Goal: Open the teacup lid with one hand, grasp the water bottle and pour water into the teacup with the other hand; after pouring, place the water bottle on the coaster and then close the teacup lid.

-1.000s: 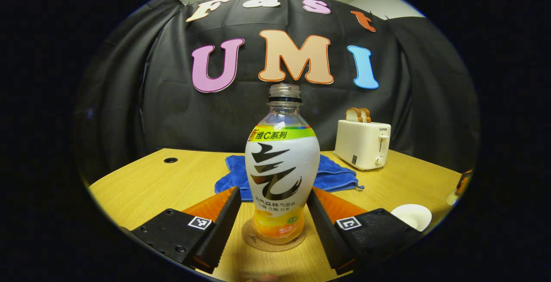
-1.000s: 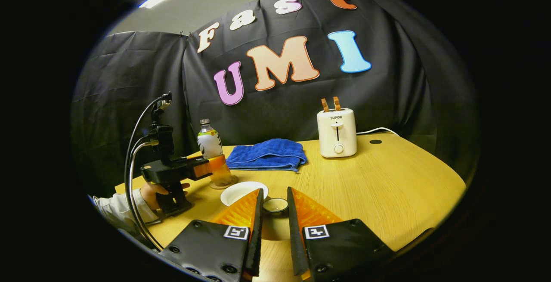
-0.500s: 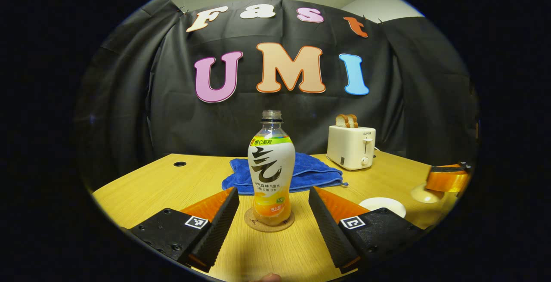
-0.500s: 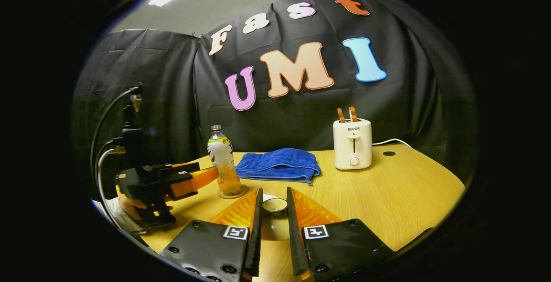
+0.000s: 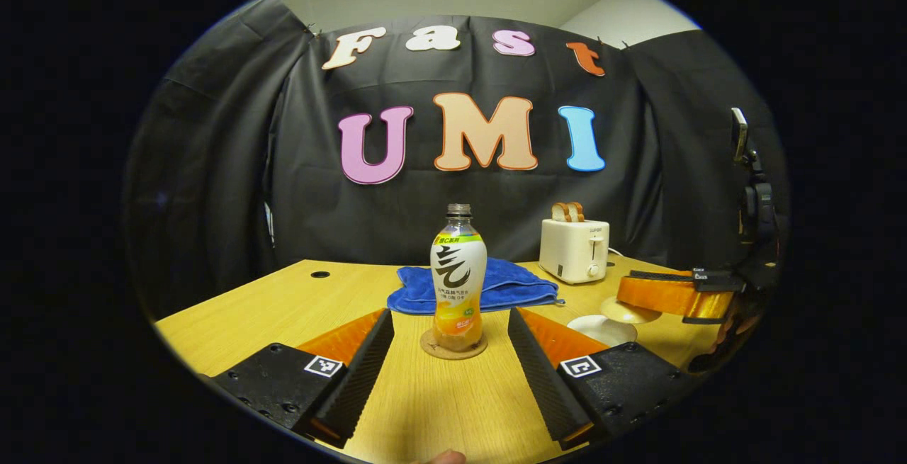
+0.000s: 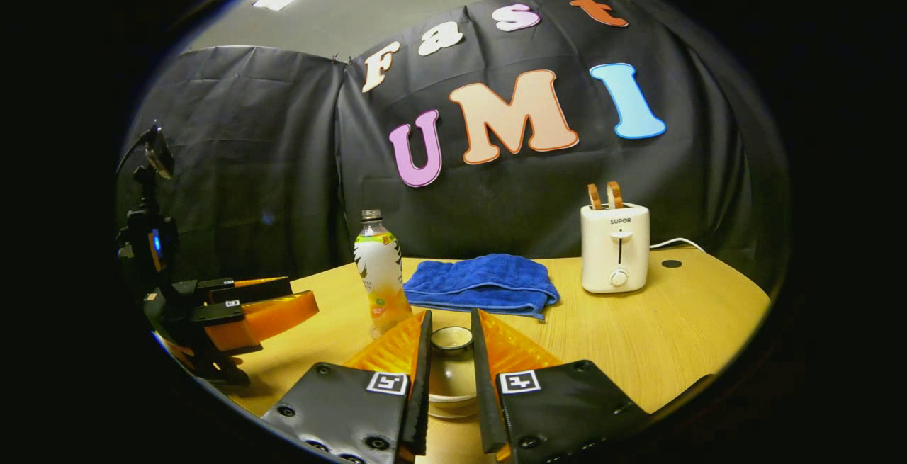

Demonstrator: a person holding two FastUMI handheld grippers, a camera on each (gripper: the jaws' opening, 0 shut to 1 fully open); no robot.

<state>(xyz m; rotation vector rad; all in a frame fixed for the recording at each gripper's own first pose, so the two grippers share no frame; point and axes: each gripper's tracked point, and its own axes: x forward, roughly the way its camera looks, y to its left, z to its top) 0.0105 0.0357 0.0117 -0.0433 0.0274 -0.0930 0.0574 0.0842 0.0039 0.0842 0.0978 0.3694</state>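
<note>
Porcelain lid [image 6: 452, 337], hard and probably slippery, sits pinched by its knob in the nearly closed right gripper [image 6: 451, 351], right of the bottle [image 5: 458, 276], while the left gripper [image 5: 451, 340] gapes empty.

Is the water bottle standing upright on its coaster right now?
Yes. The water bottle stands upright on the cork coaster, uncapped, free of the left gripper.

The white toaster [image 6: 615, 248] has the word "SUPOR" on its front, near the top, above its lever. The bottle [image 5: 458, 277] left of the toaster has a label with writing, too small to read.
</note>
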